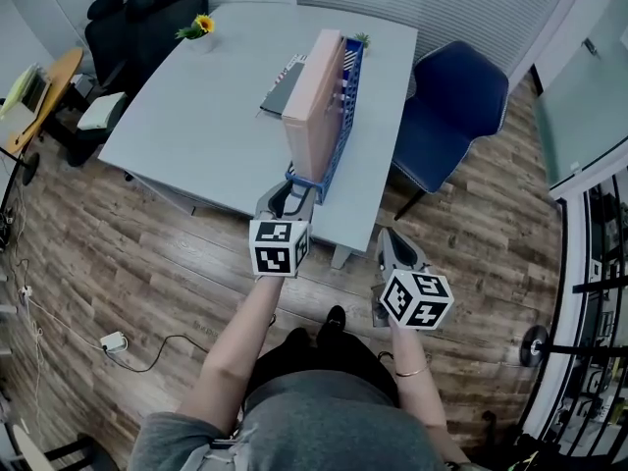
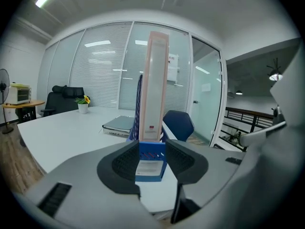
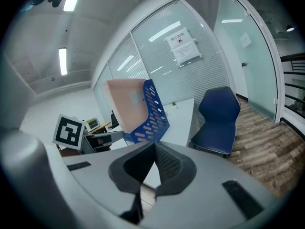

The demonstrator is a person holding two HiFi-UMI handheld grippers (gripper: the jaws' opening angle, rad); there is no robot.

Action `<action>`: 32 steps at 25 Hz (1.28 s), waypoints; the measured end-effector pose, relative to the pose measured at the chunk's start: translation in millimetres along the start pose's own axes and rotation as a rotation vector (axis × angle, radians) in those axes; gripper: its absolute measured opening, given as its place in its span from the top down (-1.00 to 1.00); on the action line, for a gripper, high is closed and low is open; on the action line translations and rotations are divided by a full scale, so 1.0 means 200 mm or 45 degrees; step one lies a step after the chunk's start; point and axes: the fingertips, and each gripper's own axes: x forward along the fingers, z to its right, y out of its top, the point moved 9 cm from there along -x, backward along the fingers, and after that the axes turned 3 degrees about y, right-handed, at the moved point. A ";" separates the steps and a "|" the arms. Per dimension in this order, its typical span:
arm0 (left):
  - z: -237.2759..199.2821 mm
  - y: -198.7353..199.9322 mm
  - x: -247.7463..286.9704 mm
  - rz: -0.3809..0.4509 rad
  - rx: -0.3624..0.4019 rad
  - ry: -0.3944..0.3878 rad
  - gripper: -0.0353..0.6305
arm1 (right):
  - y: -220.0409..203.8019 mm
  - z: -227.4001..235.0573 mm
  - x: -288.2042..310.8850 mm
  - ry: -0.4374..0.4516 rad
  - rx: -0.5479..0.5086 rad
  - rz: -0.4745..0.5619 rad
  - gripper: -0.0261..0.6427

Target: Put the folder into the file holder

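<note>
A pink folder (image 1: 314, 101) stands upright inside the blue file holder (image 1: 341, 116) on the grey table (image 1: 206, 126). My left gripper (image 1: 291, 197) is at the holder's near end by the table's front edge. It is open, and in the left gripper view (image 2: 148, 151) the holder's blue front (image 2: 150, 162) shows in the gap just beyond the pads, with the folder (image 2: 155, 85) rising above. My right gripper (image 1: 393, 241) hangs off the table to the right, over the floor. Its jaws are shut on nothing (image 3: 154, 147). It looks at the folder (image 3: 126, 104) and holder (image 3: 153, 111) from the side.
A flat stack of dark books (image 1: 285, 84) lies left of the holder. A potted yellow flower (image 1: 201, 27) stands at the table's far left. A blue chair (image 1: 456, 106) is at the right side, black chairs (image 1: 137, 18) at the far left. The floor is wood.
</note>
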 end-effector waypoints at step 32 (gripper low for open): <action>-0.08 -0.15 -0.42 0.037 -0.094 -0.012 0.78 | 0.07 -0.24 0.07 0.132 -0.227 -0.009 0.91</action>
